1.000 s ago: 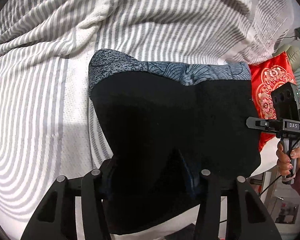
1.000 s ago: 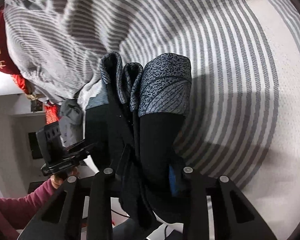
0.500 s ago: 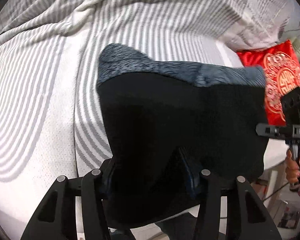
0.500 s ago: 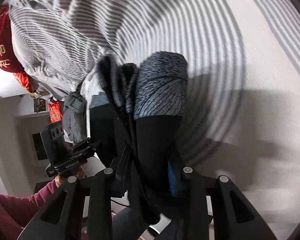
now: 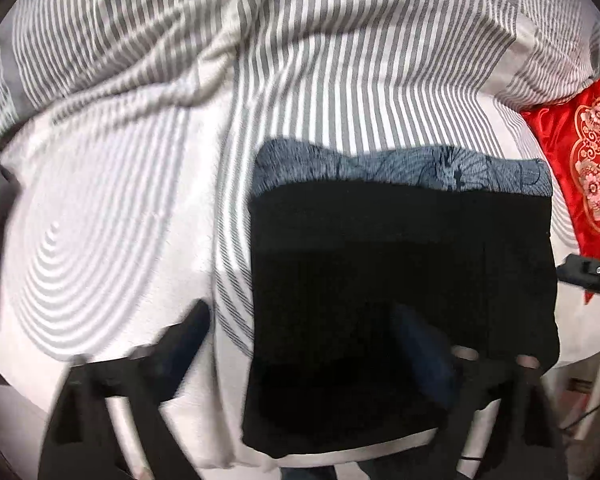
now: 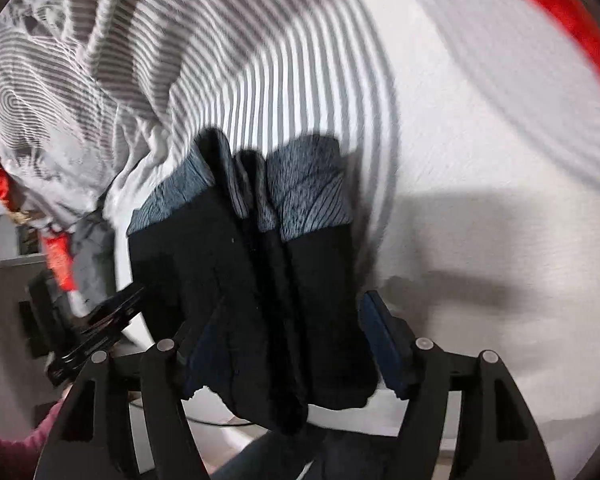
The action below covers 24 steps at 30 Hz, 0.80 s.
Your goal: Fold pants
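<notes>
Both sets of tongs have let go since a second ago: then each was clamped on the near edge of the pants, and now the jaws are opening.

Nearest you, at the bottom of the left wrist view, your left tongs [image 5: 300, 332] stand wide. One finger is clear over the bed at lower left; the other is over the black cloth, not pinching it. At the bottom of the right wrist view, your right tongs [image 6: 292, 320] are spreading too, with the hanging folds between the fingers but the pads off them.

Just beyond, the pants [image 5: 404, 280] lie folded into a compact black rectangle near the bed's front edge, their patterned grey-blue band along the far side. From the right they look layered, the near end drooping over the edge.

Farther off stretch the striped bedding [image 5: 340, 80] and, at the right rim, a red cushion [image 5: 588, 160].

To my eye the fold is essentially done; only tidying or backing away remains.
</notes>
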### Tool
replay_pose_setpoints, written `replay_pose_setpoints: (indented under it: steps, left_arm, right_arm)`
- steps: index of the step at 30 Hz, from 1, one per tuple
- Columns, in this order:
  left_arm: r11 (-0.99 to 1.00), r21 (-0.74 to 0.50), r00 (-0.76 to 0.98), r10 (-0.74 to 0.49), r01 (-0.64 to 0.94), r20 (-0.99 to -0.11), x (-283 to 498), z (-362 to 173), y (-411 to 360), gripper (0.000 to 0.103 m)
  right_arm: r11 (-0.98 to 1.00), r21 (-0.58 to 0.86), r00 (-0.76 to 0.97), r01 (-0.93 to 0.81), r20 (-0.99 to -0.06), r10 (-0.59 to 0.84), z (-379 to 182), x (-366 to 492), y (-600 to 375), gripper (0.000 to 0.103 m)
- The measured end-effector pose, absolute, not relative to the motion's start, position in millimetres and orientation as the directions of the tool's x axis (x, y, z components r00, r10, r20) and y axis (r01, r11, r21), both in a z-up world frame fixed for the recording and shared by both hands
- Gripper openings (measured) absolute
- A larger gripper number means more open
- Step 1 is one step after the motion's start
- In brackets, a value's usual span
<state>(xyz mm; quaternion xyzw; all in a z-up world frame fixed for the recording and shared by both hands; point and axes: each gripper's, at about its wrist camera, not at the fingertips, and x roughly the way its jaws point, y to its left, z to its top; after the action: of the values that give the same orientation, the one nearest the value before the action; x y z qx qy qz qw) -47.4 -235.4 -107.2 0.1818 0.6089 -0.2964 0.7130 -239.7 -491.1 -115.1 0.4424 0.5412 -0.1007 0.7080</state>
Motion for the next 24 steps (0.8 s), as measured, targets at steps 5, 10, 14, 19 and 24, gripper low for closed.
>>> replay_pose_setpoints:
  steps: [5, 10, 14, 19, 24]
  left_arm:
    - [0.744, -0.073, 0.124, -0.205, 0.664, -0.971, -45, -90, -241, 0.099]
    - [0.739, -0.065, 0.117, -0.192, 0.671, -0.974, -60, -92, -251, 0.099]
    - [0.748, -0.046, 0.119, -0.166, 0.662, -0.979, -66, -109, -262, 0.099]
    - [0.731, 0.034, 0.181, -0.124, 0.682, -0.976, -76, -132, -274, 0.102]
    - [0.735, 0.007, 0.159, -0.138, 0.678, -0.978, -73, -132, -270, 0.102]
  right_arm:
    - [0.646, 0.512, 0.445, 0.567, -0.850, 0.282, -86, -218, -478, 0.063]
    - [0.666, 0.515, 0.446, 0.540, -0.846, 0.293, -88, -184, -461, 0.049]
    - [0.695, 0.443, 0.381, 0.567, -0.888, 0.256, -108, -172, -455, 0.048]
    - [0.711, 0.425, 0.372, 0.559, -0.896, 0.243, -132, -177, -458, 0.047]
    - [0.709, 0.420, 0.363, 0.567, -0.900, 0.242, -128, -177, -456, 0.050]
